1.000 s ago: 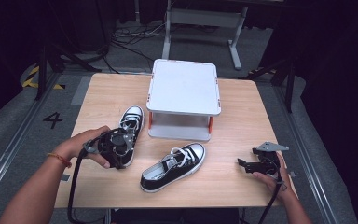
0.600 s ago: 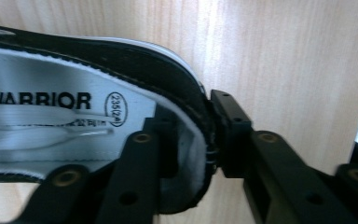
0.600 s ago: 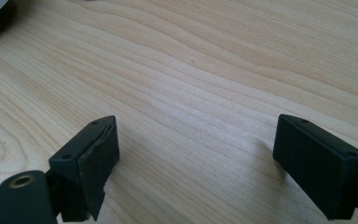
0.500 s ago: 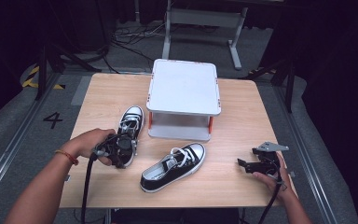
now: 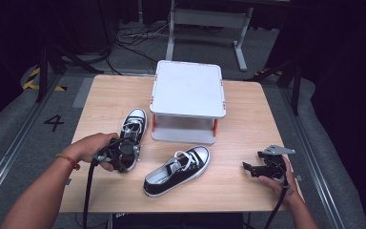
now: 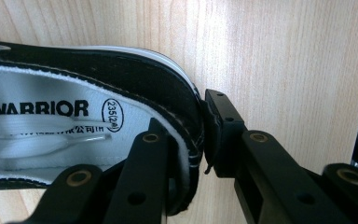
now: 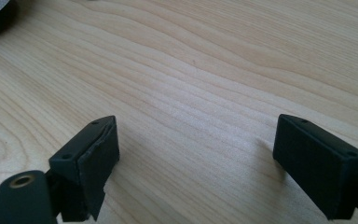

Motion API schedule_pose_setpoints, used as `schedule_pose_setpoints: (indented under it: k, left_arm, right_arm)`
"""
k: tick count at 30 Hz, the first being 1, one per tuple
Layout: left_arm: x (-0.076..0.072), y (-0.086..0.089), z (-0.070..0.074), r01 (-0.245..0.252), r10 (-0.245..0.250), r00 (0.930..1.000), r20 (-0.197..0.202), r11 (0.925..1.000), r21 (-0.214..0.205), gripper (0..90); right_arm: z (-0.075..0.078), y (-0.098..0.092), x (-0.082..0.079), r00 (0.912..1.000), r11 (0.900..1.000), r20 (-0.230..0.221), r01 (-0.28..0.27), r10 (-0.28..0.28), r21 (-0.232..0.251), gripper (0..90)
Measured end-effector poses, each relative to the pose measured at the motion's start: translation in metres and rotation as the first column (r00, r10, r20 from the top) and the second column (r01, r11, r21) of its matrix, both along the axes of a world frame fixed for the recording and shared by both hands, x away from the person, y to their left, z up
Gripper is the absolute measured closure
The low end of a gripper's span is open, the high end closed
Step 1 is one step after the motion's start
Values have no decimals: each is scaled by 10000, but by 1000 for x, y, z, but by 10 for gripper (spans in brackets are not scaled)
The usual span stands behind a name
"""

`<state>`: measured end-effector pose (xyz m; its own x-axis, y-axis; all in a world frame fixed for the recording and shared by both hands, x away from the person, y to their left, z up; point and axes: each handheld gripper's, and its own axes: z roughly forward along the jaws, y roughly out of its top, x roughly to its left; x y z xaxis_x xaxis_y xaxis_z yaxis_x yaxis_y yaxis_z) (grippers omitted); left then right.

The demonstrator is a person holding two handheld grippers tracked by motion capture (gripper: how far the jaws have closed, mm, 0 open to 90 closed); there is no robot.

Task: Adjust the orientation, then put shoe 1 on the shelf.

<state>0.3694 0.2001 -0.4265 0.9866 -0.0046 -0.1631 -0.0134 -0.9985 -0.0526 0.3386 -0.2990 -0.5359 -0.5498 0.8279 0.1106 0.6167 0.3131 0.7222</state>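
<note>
A wooden table (image 5: 248, 119) stands on a grey floor in a dark room, with a white stand (image 5: 188, 90) set toward its far side. Just left of the stand lies a black-and-white shoe (image 5: 134, 128), toe pointing away from the person. The left gripper (image 5: 122, 153) sits at that shoe's heel; its jaws have just been closing and now pinch the heel collar (image 6: 193, 126), one jaw inside the shoe against the white lining (the insole reads WARRIOR), the other outside on the black canvas. The shoe rests flat on the table. A second shoe (image 5: 177, 170) lies in front of the stand, angled, between the two grippers and touching neither. The right gripper (image 5: 253, 168) is near the table's right front edge, well apart from both shoes, its jaws spread wide over bare wood with nothing between them.
</note>
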Motion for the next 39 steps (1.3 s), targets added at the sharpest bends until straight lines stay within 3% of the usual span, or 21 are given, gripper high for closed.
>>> schedule_pose_setpoints:
  k: [12, 18, 25, 32, 35, 39]
  left_arm:
    - [-1, 3, 3, -128, 129, 9999, 3, 9994, -307, 790]
    - [-4, -2, 8, 159, -158, 9999, 43, 9994, -303, 781]
    - [-3, 3, 19, 44, -46, 10000, -23, 9970, -778, 768]
    - [-3, 10, 33, -213, 261, 9985, 488, 9952, -959, 760]
    - [0, 13, 40, -317, 417, 9935, 1060, 9950, -944, 761]
    - [5, 16, 52, -421, 587, 9866, 1524, 9930, -1104, 760]
  right_arm:
    - [0, 0, 0, 10000, 10000, 11, -47, 47, -14, 146]
    - [0, 0, -1, 10000, 10000, 19, -98, 98, -13, 146]
    - [0, 0, -1, 9999, 9999, 24, -121, 121, -6, 148]
    - [0, 0, -2, 9998, 9998, 44, -181, 181, -1, 149]
    - [0, 0, -1, 9998, 9998, 42, -199, 199, 7, 149]
    - [0, 0, -1, 9998, 9998, 42, -202, 202, 6, 149]
